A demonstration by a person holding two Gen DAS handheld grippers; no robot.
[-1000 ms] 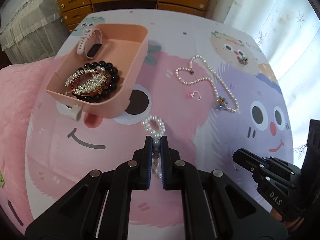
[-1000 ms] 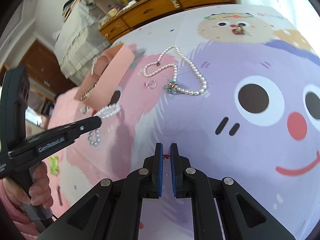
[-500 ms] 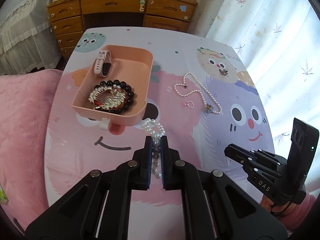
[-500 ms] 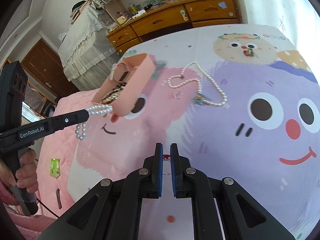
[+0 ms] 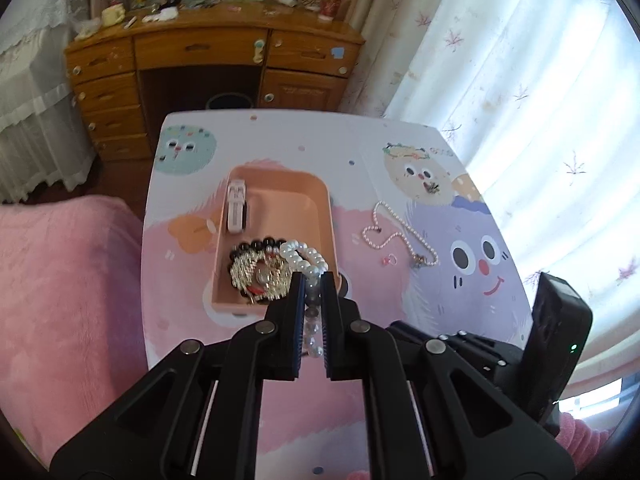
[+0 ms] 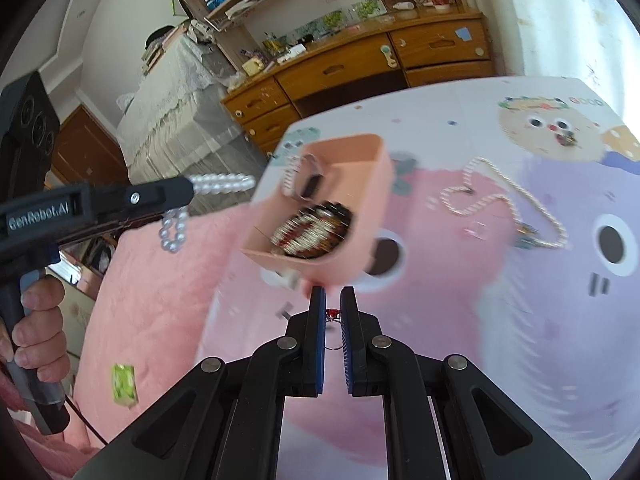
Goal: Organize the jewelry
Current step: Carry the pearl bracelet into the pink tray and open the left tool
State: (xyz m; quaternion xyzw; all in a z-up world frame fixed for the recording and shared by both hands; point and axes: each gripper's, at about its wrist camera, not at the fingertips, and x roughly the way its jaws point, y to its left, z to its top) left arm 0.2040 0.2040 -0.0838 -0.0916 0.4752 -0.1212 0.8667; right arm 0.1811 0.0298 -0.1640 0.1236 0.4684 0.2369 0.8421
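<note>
My left gripper [image 5: 311, 280] is shut on a white pearl bracelet [image 5: 304, 258] and holds it in the air over the near end of the pink tray [image 5: 280, 194]. The tray holds a black bead bracelet with gold jewelry [image 5: 256, 270] and a pale pink watch [image 5: 236, 210]. In the right wrist view the left gripper [image 6: 188, 192] shows at left with the pearls [image 6: 222, 183] hanging from it. My right gripper [image 6: 333, 296] is shut on a small ring with a red stone [image 6: 333, 314], raised near the tray [image 6: 360, 184].
On the cartoon tablecloth [image 5: 400, 320] lie a long pearl necklace [image 5: 400, 236], a small pink ring [image 5: 387, 259] and a dark earring [image 5: 433, 188]. A pink bed [image 5: 68, 300] borders the table's left. A wooden desk [image 5: 200, 56] stands behind; curtains hang at right.
Both grippers have risen well above the table. The left one has carried the pearl bracelet forward to above the pink tray. The right one has swung left toward the tray.
</note>
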